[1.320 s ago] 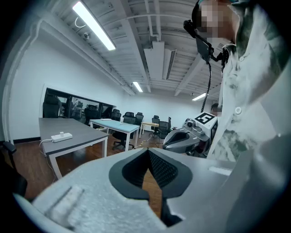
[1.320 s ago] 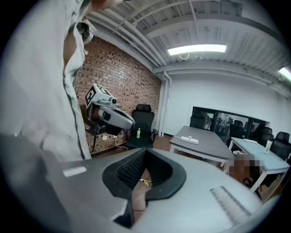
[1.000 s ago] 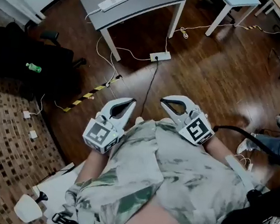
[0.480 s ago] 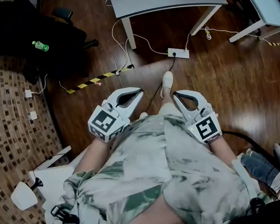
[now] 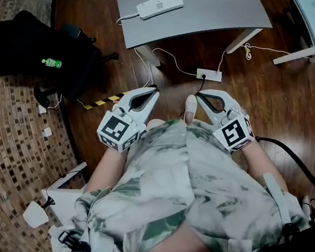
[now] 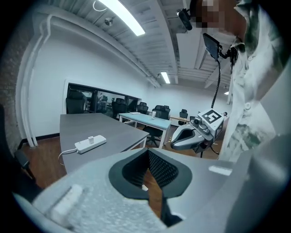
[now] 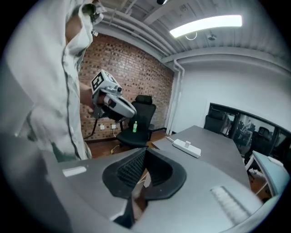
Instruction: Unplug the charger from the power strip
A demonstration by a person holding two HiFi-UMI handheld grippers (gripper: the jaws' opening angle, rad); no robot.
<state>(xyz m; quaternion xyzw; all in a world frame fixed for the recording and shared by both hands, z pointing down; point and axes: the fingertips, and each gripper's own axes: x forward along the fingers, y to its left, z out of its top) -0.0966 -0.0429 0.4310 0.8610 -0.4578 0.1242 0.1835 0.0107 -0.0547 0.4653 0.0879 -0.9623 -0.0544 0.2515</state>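
Left tongs and right tongs are both closed and empty. The charger looks small, hard and light. We'd pinch its sides and pin the slippery power strip down.

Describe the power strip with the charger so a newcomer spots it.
Find the large grey table. The long white power strip lies on its top, a small white charger plugged in. The other white strip sits on the wooden floor with a black cable.
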